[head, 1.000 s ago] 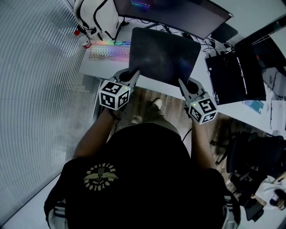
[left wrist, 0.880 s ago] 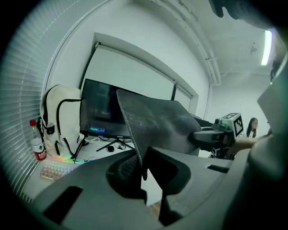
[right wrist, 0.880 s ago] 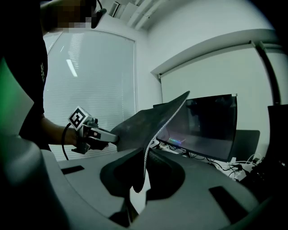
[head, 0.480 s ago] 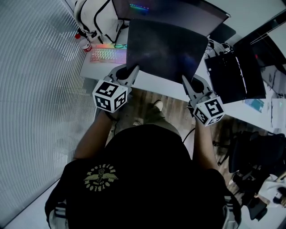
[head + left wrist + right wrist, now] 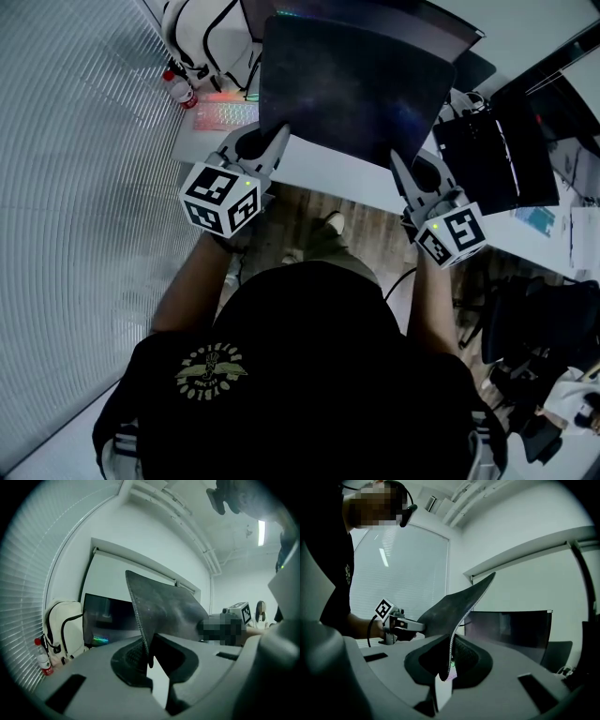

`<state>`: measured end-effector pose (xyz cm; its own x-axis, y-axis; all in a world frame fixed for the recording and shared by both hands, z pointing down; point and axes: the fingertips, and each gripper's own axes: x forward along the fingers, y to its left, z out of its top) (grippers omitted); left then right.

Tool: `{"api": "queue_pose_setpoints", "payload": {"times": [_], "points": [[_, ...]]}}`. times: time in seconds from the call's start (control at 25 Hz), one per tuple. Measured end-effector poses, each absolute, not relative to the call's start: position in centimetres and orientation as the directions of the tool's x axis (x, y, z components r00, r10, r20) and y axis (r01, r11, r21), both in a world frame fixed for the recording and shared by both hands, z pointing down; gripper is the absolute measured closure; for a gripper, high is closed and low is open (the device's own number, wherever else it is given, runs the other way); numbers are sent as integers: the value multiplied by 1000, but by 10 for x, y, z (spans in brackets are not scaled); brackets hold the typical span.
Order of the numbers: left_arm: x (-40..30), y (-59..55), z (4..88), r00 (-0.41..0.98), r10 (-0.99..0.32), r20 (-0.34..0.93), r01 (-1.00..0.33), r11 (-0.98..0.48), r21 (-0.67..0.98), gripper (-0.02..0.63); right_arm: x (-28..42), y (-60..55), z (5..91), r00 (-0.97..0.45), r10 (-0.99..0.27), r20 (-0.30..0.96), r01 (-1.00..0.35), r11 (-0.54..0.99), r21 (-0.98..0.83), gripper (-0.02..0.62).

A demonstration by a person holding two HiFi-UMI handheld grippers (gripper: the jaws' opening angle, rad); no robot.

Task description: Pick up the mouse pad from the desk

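Desk sits below the mouse pad, left gripper and right gripper both clamping its near edge, so pickup's basically done, just hold steady.

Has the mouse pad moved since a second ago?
Yes. The mouse pad has lifted off the desk, and its far edge now overlaps the monitor.
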<state>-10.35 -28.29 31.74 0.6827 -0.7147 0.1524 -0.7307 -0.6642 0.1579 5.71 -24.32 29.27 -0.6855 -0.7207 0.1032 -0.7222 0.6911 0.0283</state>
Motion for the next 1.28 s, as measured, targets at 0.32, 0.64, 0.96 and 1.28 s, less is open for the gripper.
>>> {"api": "queue_pose_setpoints", "payload": {"times": [0.32, 0.64, 0.96, 1.28], "points": [[-105, -284, 284, 675, -730, 107, -738, -667, 107, 584, 55, -243, 262, -683, -727, 63, -725, 686, 60, 580], [-106, -282, 256, 675, -734, 72, -738, -670, 83, 584, 55, -241, 236, -679, -733, 38, -728, 680, 89, 580], [-112, -288, 241, 678, -733, 42, -734, -675, 69, 584, 48, -247, 220, -676, -737, 2, -733, 672, 102, 580], [-118, -282, 234, 681, -731, 33, -731, -678, 79, 584, 43, -242, 212, -682, -732, -9, -729, 678, 97, 580]]}}
